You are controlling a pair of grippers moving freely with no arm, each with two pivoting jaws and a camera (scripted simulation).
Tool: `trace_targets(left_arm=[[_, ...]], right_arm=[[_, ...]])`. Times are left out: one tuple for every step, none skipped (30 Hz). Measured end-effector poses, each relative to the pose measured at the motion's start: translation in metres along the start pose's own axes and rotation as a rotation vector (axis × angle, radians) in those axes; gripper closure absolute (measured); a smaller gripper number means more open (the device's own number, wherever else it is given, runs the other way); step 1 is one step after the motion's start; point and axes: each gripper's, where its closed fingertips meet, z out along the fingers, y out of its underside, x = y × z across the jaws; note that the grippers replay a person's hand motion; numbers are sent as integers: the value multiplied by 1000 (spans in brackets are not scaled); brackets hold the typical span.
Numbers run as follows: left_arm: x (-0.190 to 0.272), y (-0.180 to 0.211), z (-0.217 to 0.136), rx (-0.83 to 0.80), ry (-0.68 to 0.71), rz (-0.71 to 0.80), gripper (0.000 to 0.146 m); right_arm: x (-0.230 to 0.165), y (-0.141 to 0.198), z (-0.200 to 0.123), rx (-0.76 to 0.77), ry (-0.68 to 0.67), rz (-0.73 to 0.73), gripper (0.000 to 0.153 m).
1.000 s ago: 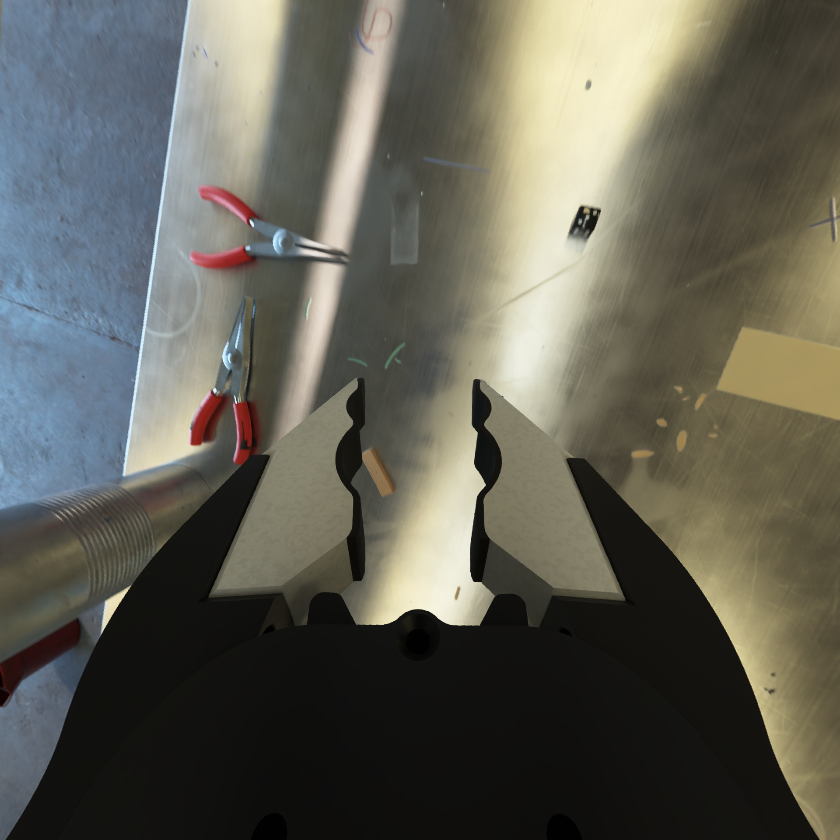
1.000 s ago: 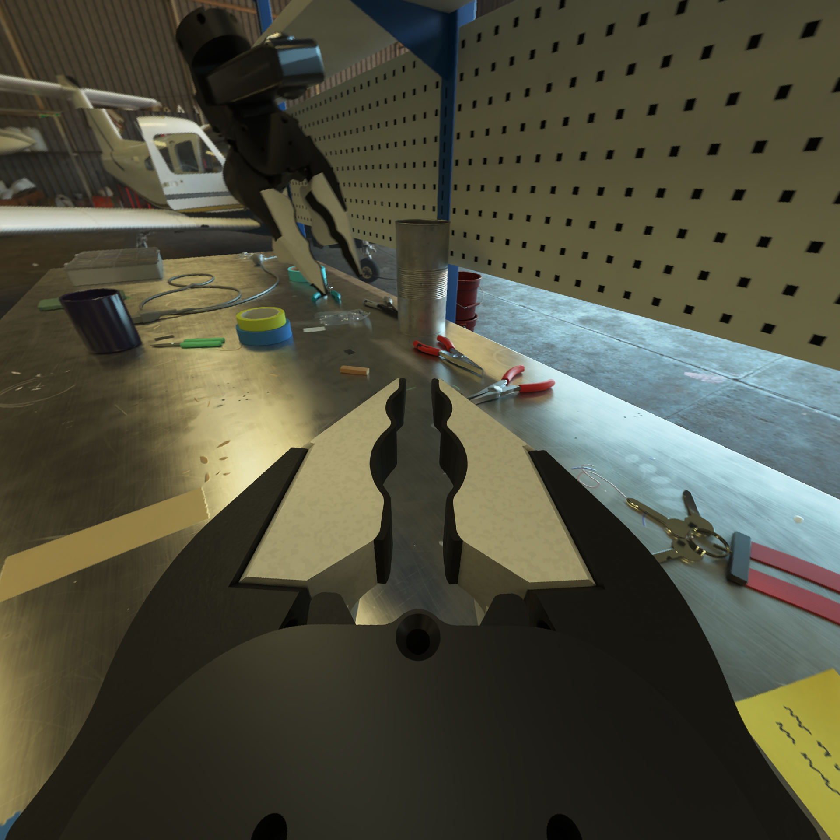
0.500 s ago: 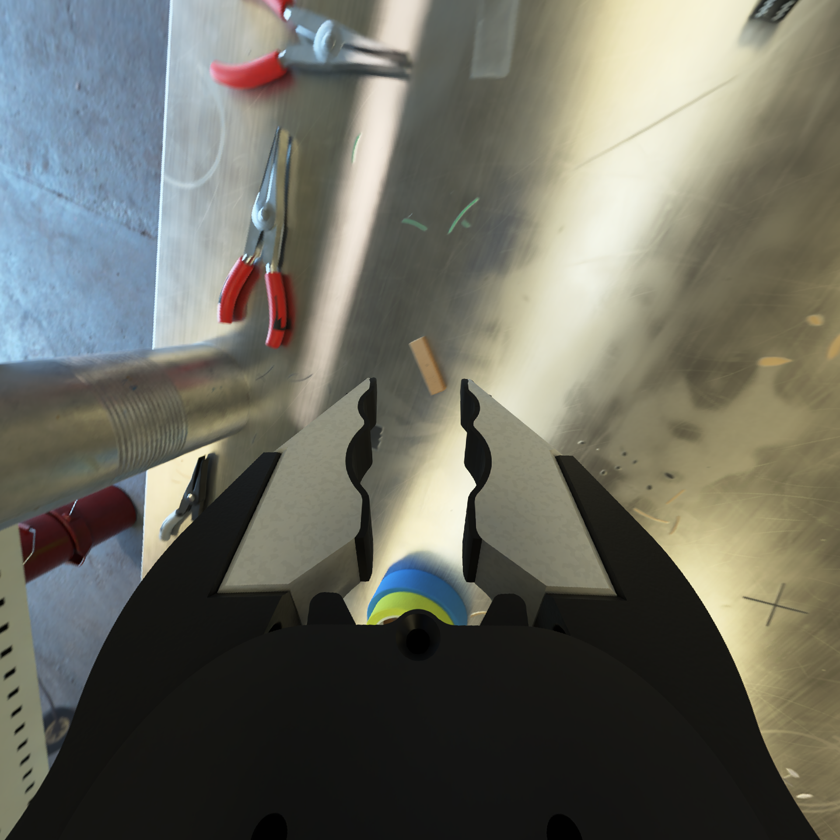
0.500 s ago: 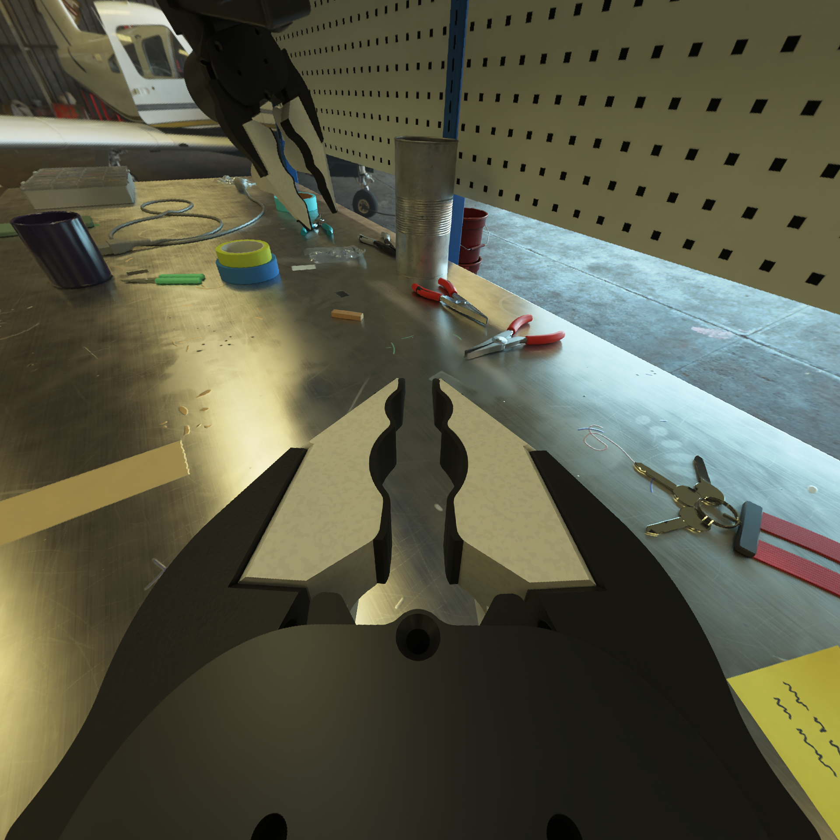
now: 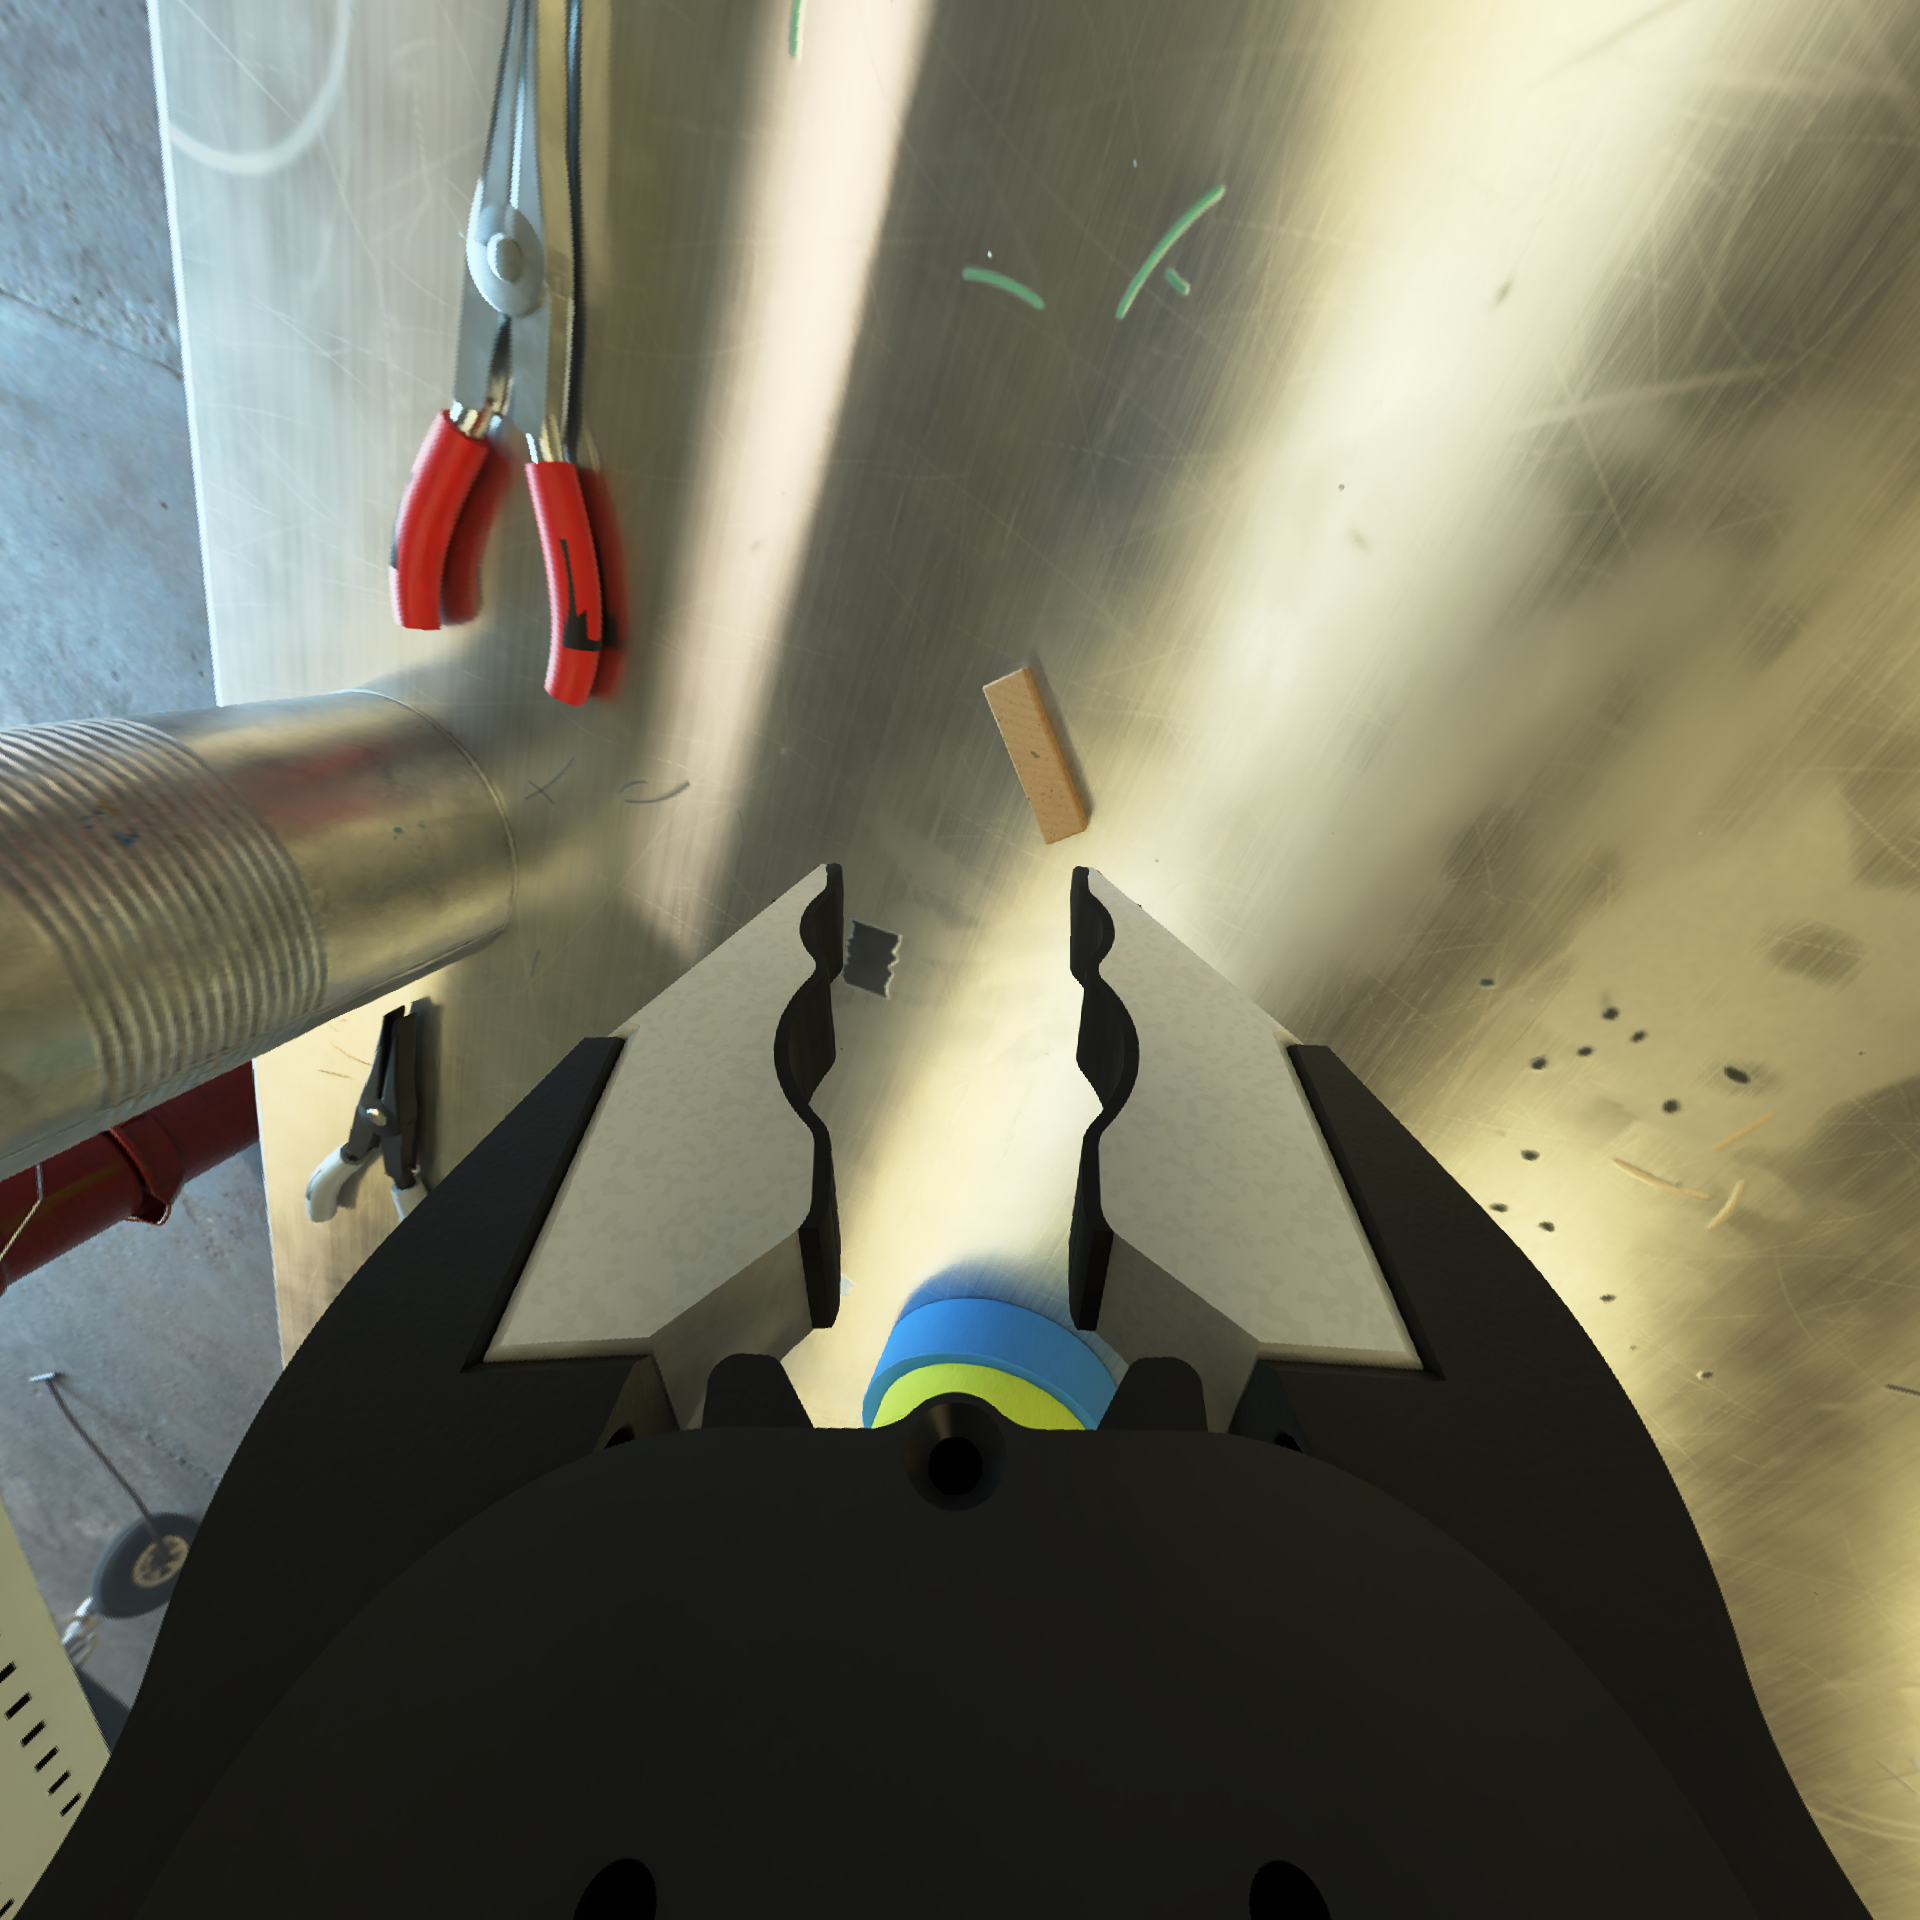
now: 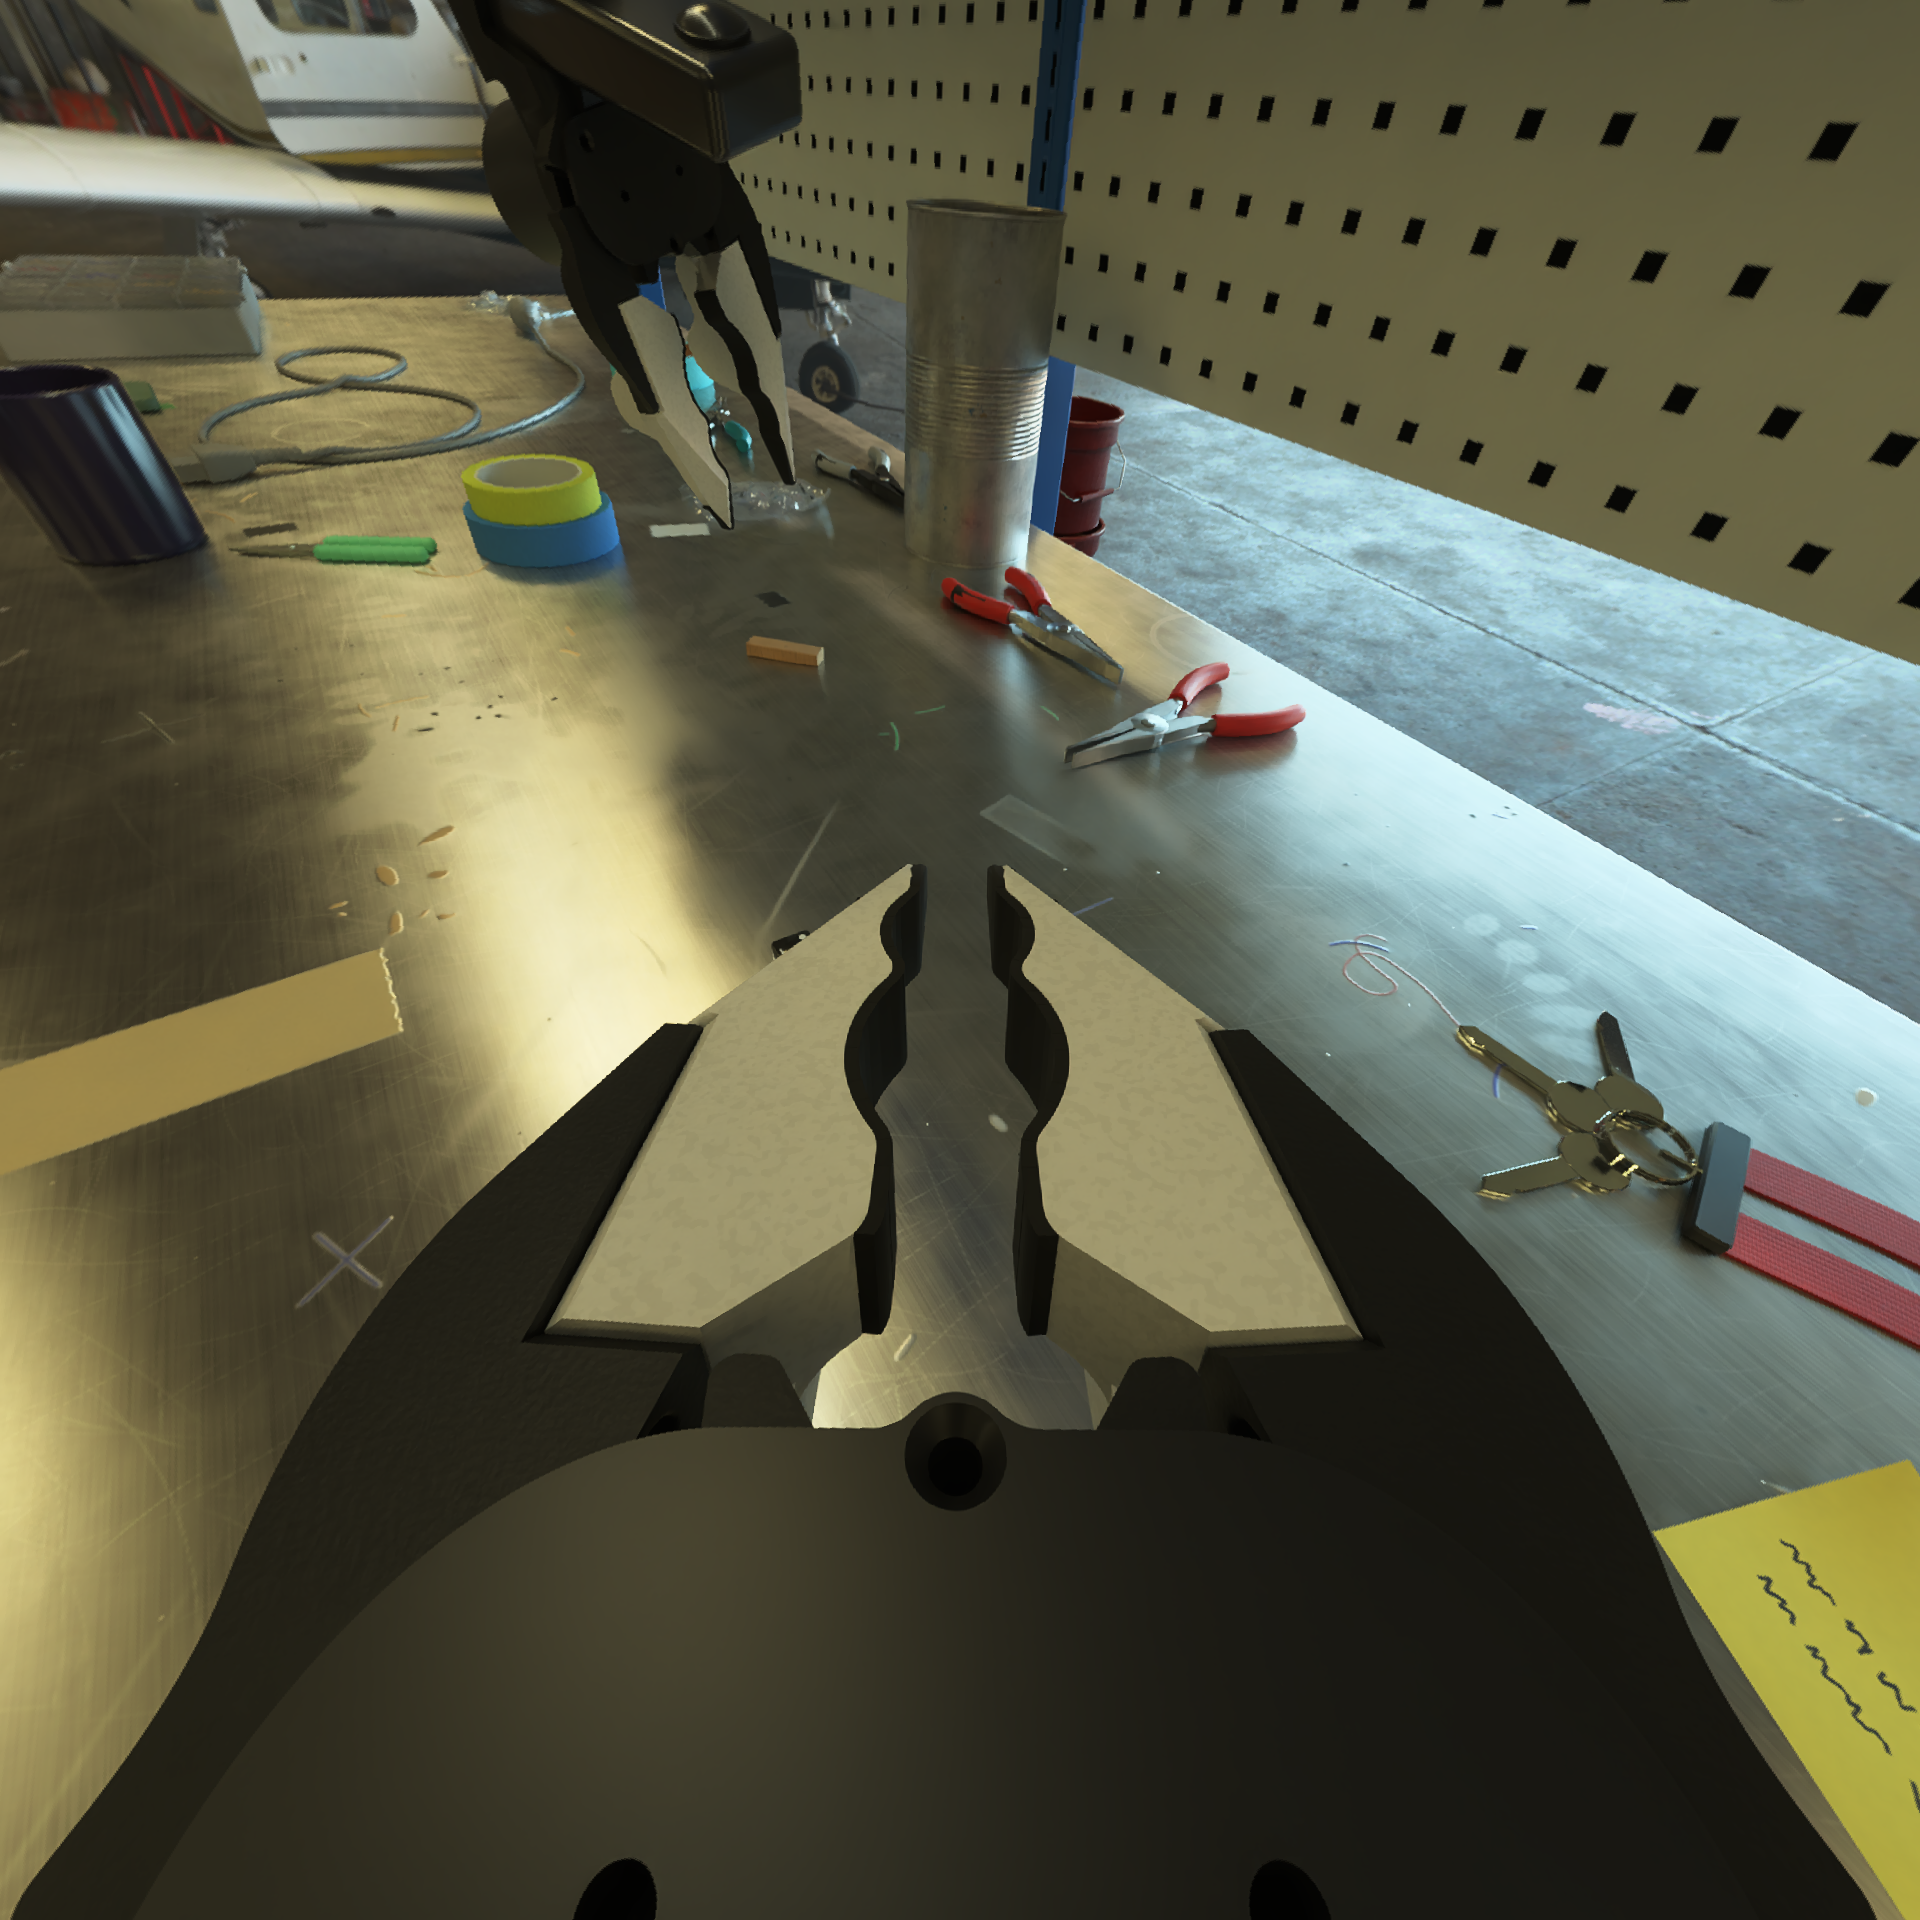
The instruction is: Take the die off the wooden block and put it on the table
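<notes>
The small wooden block (image 5: 1034, 753) lies flat on the metal table, just ahead of my left gripper (image 5: 954, 883); nothing is on it. It also shows in the right wrist view (image 6: 784, 651). My left gripper is open and empty and hangs tips-down over the table near the tape rolls (image 6: 750, 497). My right gripper (image 6: 953, 878) is low over the table, jaws a narrow slit apart with nothing between them. A small black thing with pale spots (image 6: 790, 943), perhaps the die, peeks out on the table beside its left finger.
A metal cylinder (image 6: 977, 384) stands by the table edge, with two red-handled pliers (image 6: 1039, 623) (image 6: 1184, 717) near it. Stacked yellow and blue tape rolls (image 6: 540, 509), a dark cup (image 6: 94, 468), a cable (image 6: 364, 405), keys (image 6: 1579, 1132), a yellow note (image 6: 1818, 1662) and a masking-tape strip (image 6: 187, 1039) lie around.
My left gripper has drawn back along the table and dropped lower; the block went from between its fingers to ahead of the tips. The right gripper has shifted its view slightly, jaws unchanged.
</notes>
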Motion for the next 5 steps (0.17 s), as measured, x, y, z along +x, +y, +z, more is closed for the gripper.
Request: trace_targets(left_arm=[[1, 2, 3, -6, 6, 1, 102], [1, 3, 6, -11, 11, 1, 102], [0, 5, 8, -15, 13, 0, 102], [0, 6, 10, -19, 18, 0, 102], [0, 7, 11, -23, 24, 2, 101]], right_arm=[[0, 1, 1, -6, -1, -2, 141], [-1, 2, 2, -13, -1, -5, 141], [-1, 4, 2, -22, 0, -9, 141], [-1, 5, 3, -30, 0, -13, 141], [-1, 6, 4, -37, 1, -17, 141]])
